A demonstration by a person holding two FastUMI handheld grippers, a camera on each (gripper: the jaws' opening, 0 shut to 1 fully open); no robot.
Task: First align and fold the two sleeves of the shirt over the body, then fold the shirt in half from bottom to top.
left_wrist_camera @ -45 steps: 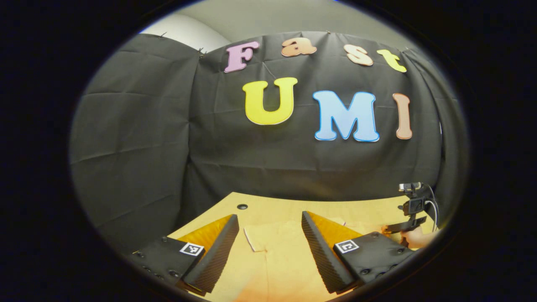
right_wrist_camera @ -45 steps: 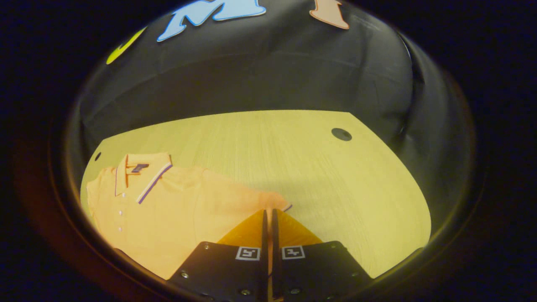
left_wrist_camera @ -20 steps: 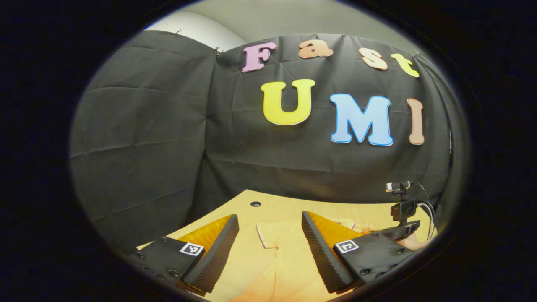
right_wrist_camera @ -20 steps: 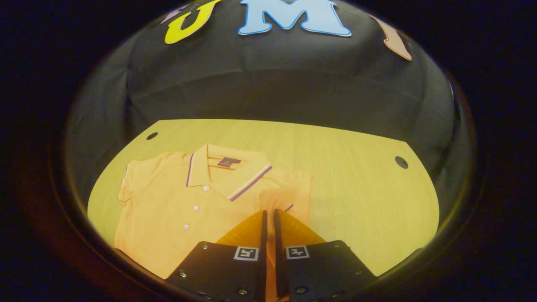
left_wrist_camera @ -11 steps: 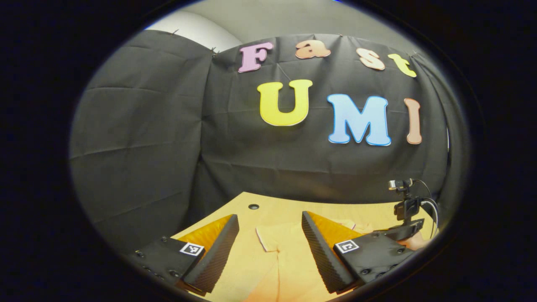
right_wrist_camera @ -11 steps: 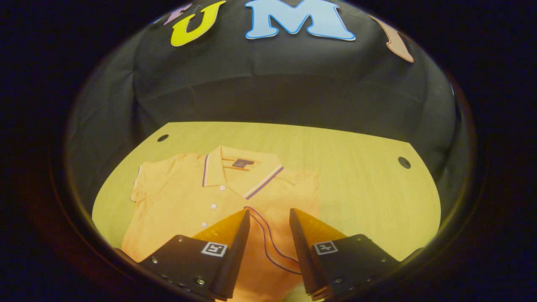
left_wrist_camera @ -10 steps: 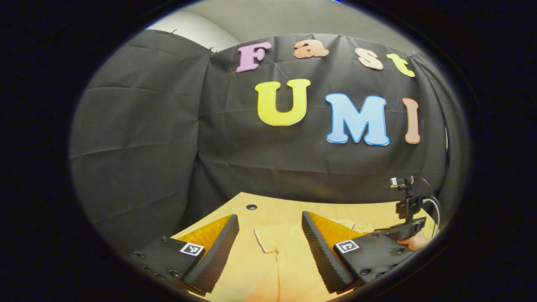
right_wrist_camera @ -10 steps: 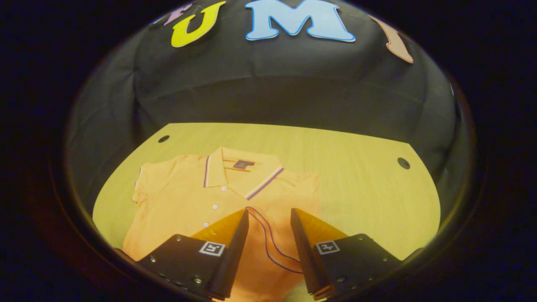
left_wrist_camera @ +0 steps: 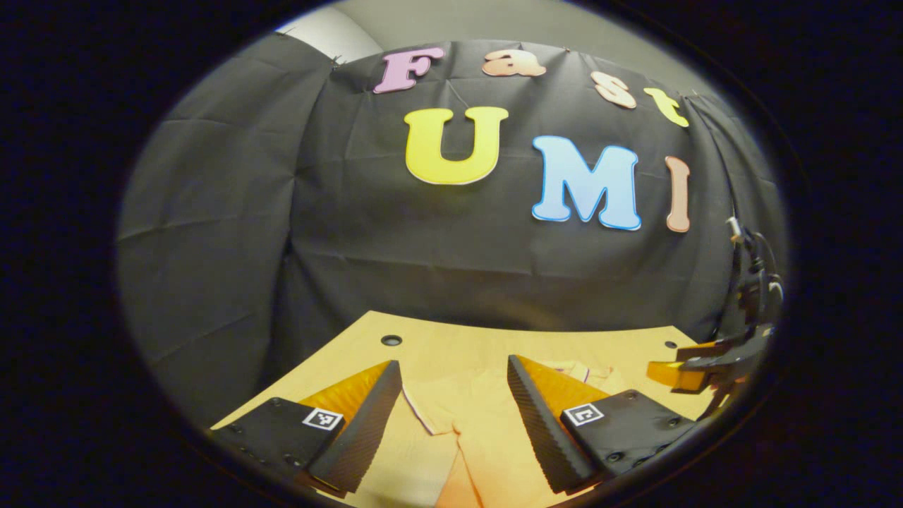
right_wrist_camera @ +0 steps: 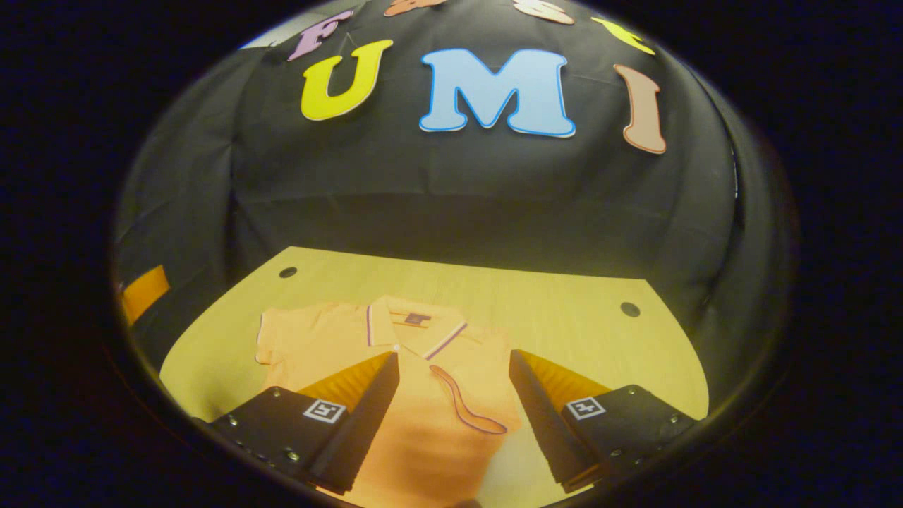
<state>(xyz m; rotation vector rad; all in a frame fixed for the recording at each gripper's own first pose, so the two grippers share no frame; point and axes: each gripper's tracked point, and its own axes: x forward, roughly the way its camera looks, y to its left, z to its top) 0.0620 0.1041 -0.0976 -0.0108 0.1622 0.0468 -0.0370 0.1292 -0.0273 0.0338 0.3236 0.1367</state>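
Left gripper view: my left gripper (left_wrist_camera: 454, 384) is spread wide, nothing between its fingers, hovering low over the light wooden table (left_wrist_camera: 451, 339). The orange short-sleeved polo shirt (left_wrist_camera: 465, 437) lies flat on the table under and ahead of the fingers; its unfolded sleeve (left_wrist_camera: 430, 402), edged with a thin dark trim line, shows in the gap. My right gripper (left_wrist_camera: 695, 367) is at the far right edge, raised above the table; from here I can't tell its opening.

Right gripper view: my right gripper (right_wrist_camera: 453, 391) is open too, holding nothing, above the shirt (right_wrist_camera: 416, 437). Shirt is front-up, striped collar (right_wrist_camera: 413, 328) toward the booth wall. One sleeve (right_wrist_camera: 473, 395) is folded over the body, its purple-trimmed cuff lying on the chest between my fingers. The other sleeve (right_wrist_camera: 279, 339) is spread out flat on the table (right_wrist_camera: 564, 317).
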